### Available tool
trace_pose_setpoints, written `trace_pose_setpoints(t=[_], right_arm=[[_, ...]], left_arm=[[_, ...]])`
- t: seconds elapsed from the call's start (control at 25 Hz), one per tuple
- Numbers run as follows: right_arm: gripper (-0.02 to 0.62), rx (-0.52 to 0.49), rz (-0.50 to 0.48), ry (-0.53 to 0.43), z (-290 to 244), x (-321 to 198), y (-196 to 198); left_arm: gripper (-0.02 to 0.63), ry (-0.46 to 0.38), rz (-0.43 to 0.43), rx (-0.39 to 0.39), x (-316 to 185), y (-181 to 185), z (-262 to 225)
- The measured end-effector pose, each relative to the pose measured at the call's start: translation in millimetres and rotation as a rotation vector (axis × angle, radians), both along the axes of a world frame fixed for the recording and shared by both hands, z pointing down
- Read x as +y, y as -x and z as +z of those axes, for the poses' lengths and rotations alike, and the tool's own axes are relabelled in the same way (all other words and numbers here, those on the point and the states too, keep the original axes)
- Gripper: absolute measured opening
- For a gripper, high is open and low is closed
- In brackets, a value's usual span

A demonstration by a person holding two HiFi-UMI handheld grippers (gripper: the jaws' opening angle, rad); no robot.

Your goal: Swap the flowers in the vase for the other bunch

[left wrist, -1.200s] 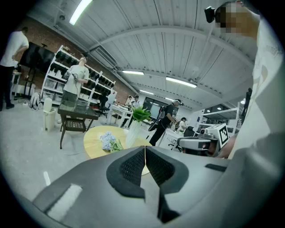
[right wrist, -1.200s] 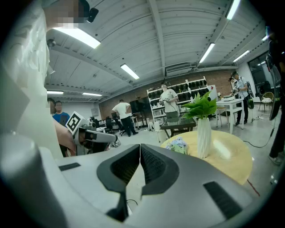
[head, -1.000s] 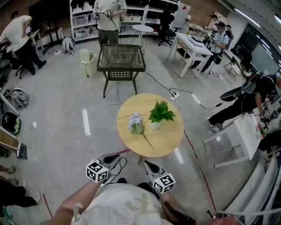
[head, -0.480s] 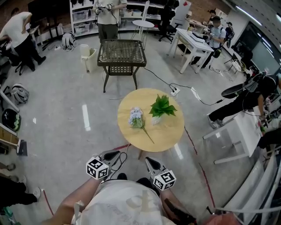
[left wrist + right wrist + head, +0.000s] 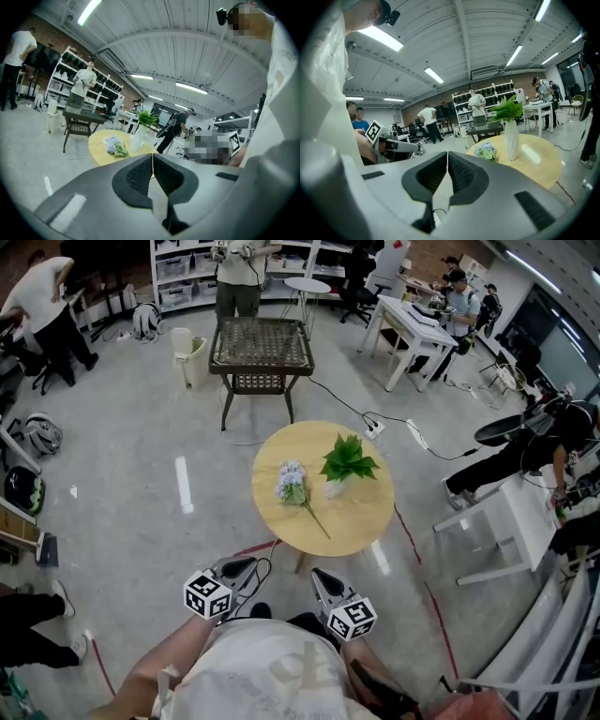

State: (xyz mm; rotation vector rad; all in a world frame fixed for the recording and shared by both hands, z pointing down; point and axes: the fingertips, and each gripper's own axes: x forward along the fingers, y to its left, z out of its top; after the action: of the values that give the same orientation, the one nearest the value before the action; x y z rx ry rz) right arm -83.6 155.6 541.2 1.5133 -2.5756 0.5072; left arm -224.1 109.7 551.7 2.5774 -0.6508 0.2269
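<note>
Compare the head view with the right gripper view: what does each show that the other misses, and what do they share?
Only the head view: the long stem of the pale blue flower bunch, seen from above, and the marker cube on the right gripper.
Only the right gripper view: that gripper's fingers pressed together with nothing between them, and the ceiling strip lights.
Both: the round wooden table, the white vase holding green leaves, and the bunch lying beside it.

Grey left gripper (image 5: 249,565) and right gripper (image 5: 318,574) bear black-and-white marker cubes (image 5: 208,596).
</note>
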Motion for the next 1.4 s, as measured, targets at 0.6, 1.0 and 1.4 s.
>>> trace_pose_setpoints(t=[0.6, 1.0, 1.4], right_arm=[[0.009, 0.021, 0.02, 0.03, 0, 11, -10], [0.009, 0.007, 0.033, 0.062, 16, 2, -25], [0.009, -0.007, 0.054, 0.048, 13, -25, -59]], left_arm=[[0.009, 0.028, 0.034, 0.005, 13, -11, 5], [0.009, 0.059, 0.044, -0.019, 5, -24, 20], [0.009, 0.041, 0.063, -0.028, -24, -61, 9]])
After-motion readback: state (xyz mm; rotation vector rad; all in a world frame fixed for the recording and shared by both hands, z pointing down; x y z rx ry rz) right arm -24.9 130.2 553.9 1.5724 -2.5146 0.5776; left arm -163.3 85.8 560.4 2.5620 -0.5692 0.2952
